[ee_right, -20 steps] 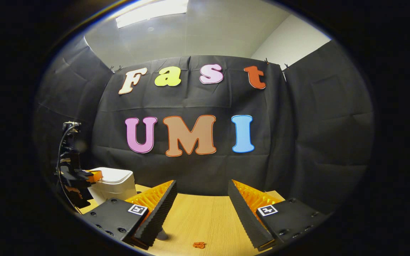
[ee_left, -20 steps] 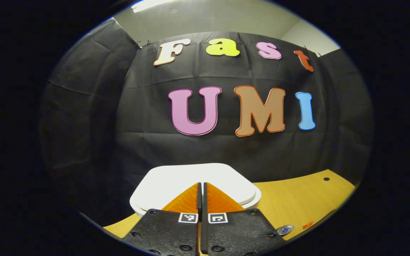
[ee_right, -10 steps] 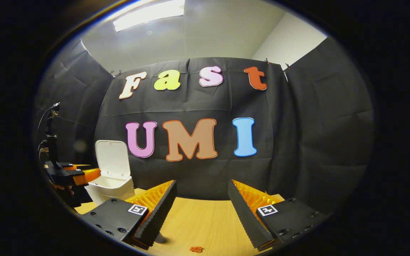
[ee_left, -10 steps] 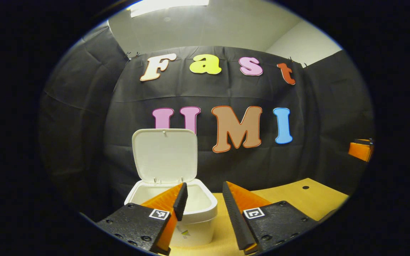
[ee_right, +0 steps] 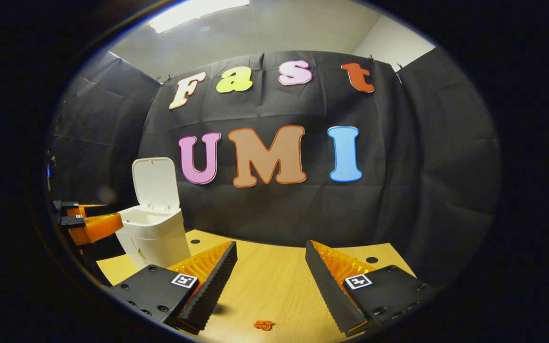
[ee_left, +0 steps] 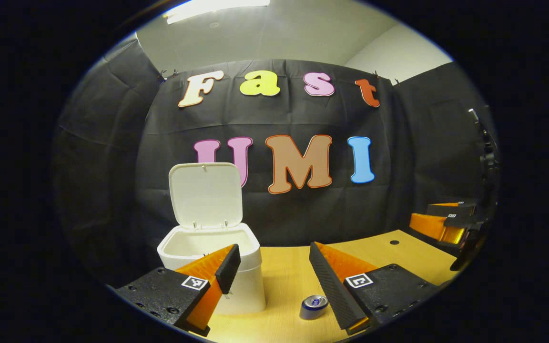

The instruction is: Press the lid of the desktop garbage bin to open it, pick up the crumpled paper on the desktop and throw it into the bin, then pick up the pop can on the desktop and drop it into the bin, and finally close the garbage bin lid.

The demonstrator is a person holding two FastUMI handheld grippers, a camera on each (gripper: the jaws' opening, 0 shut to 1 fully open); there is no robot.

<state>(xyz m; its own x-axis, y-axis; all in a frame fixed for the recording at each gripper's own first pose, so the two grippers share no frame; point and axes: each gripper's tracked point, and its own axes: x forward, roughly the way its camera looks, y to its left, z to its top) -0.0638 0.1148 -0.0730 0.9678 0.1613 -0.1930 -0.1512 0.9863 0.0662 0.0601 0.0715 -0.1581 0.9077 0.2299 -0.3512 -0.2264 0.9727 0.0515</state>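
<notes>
The white bin (ee_left: pixel 248 286) stands at the table's back left with its lid (ee_left: pixel 205 194) raised upright. My left gripper (ee_left: pixel 272 267) is open in front of it, the near finger overlapping the bin's front. A pop can (ee_left: pixel 313 306) lies on the table beside the bin, just inside my far finger. In the right gripper view the bin (ee_right: pixel 153 238) and the left gripper (ee_right: pixel 91 219) sit at the left. My right gripper (ee_right: pixel 270 259) is open above the table. A small orange crumpled scrap (ee_right: pixel 263 325) lies below and between its fingers.
The wooden table (ee_right: pixel 274 286) has small round holes (ee_right: pixel 372 260) near its back edge. The black cloth wall rises right behind the table. The right gripper (ee_left: pixel 439 224) shows at the far right of the left gripper view.
The bin lid has sprung from closed to upright. My left gripper went from shut on the lid to open and drew back, bringing the can into view. The right gripper tilted down slightly.
</notes>
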